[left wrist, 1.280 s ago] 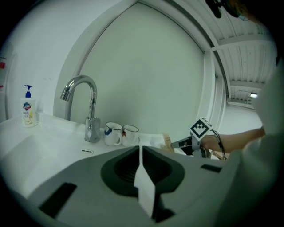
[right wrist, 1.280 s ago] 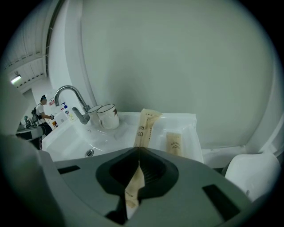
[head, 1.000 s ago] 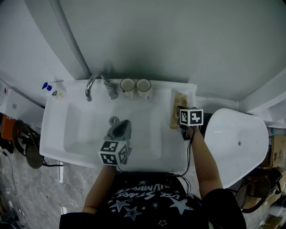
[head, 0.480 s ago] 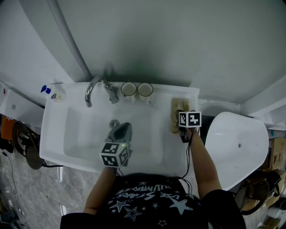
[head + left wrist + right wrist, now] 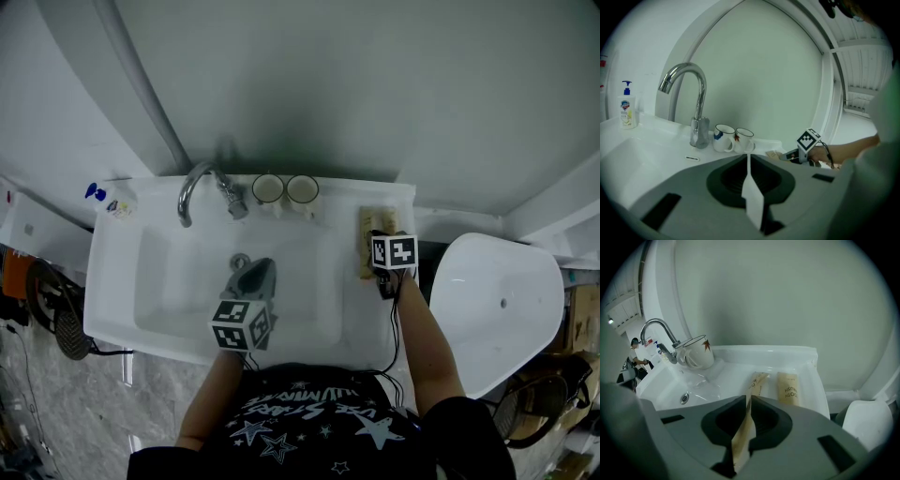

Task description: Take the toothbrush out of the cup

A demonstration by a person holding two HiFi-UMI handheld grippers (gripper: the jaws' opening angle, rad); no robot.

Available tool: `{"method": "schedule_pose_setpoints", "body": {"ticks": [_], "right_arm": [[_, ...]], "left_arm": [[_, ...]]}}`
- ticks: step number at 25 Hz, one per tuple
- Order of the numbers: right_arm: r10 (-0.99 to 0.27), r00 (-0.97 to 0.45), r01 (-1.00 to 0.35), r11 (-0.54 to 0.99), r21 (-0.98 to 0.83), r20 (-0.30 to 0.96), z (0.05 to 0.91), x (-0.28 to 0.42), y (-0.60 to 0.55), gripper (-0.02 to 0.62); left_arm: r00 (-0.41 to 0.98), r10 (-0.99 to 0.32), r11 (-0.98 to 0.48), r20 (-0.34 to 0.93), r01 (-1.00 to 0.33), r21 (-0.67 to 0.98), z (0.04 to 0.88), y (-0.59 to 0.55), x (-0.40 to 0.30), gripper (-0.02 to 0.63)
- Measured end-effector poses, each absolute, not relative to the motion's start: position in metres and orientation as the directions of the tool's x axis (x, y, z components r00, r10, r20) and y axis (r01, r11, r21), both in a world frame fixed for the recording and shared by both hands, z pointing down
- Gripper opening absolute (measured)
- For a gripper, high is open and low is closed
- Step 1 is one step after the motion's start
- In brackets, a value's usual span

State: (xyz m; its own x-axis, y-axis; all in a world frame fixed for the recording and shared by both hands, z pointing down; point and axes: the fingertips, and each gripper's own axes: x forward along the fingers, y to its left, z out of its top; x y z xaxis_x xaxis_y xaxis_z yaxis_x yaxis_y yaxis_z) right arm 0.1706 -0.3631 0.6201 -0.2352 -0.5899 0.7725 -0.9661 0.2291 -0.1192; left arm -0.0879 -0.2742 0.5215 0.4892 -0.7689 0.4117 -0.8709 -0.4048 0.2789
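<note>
Two white cups (image 5: 268, 189) (image 5: 302, 188) stand side by side at the back of the sink, right of the tap; no toothbrush shows in either. In the left gripper view they are cup (image 5: 723, 137) and cup (image 5: 744, 139). Two tan toothbrush packets lie on the sink's right ledge. My right gripper (image 5: 749, 399) is over that ledge, jaws shut on the end of the nearer packet (image 5: 757, 383). The other packet (image 5: 788, 389) lies flat beside it. My left gripper (image 5: 253, 272) hangs over the basin, jaws shut and empty, pointing towards the cups.
A chrome tap (image 5: 202, 183) arches over the white basin (image 5: 169, 281), with the drain (image 5: 240, 253) below it. A soap bottle (image 5: 117, 197) stands at the back left corner. A white toilet lid (image 5: 497, 300) is to the right of the sink.
The head view has shifted a little. Both grippers stay where they were, the right one still over the packets.
</note>
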Motion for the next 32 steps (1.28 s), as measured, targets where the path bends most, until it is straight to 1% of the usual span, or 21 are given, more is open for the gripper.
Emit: {"method": "schedule_pose_setpoints", "body": {"ticks": [3, 5, 6, 12, 18, 23, 28, 32], "right_arm": [[-0.608, -0.223, -0.969, 0.224, -0.105, 0.762, 0.614, 0.173, -0.364, 0.033], [-0.621, -0.226, -0.968, 0.227, -0.104, 0.751, 0.609, 0.172, -0.363, 0.078], [-0.627, -0.229, -0.968, 0.229, -0.104, 0.745, 0.605, 0.172, -0.363, 0.086], [-0.661, -0.251, -0.962, 0.253, -0.106, 0.707, 0.585, 0.171, -0.353, 0.086], [-0.690, -0.316, -0.943, 0.307, -0.131, 0.651, 0.569, 0.159, -0.335, 0.086], [-0.715, -0.377, -0.921, 0.358, -0.154, 0.589, 0.560, 0.149, -0.324, 0.059], [-0.718, -0.408, -0.905, 0.398, -0.147, 0.565, 0.558, 0.140, -0.313, 0.029], [-0.695, -0.461, -0.876, 0.458, -0.154, 0.552, 0.554, 0.116, -0.302, 0.018]], "left_arm": [[0.485, -0.775, -0.404, 0.406, -0.873, 0.272, 0.518, -0.274, -0.089, 0.031], [0.480, -0.781, -0.400, 0.400, -0.876, 0.270, 0.516, -0.273, -0.091, 0.030], [0.477, -0.784, -0.398, 0.397, -0.877, 0.268, 0.515, -0.272, -0.092, 0.031], [0.453, -0.803, -0.379, 0.387, -0.890, 0.254, 0.506, -0.259, -0.094, 0.031], [0.388, -0.837, -0.317, 0.385, -0.918, 0.238, 0.502, -0.233, -0.101, 0.031], [0.322, -0.871, -0.250, 0.372, -0.940, 0.230, 0.496, -0.205, -0.109, 0.031], [0.275, -0.895, -0.211, 0.352, -0.955, 0.209, 0.488, -0.179, -0.117, 0.031], [0.251, -0.900, -0.182, 0.356, -0.959, 0.216, 0.492, -0.164, -0.126, 0.031]]}}
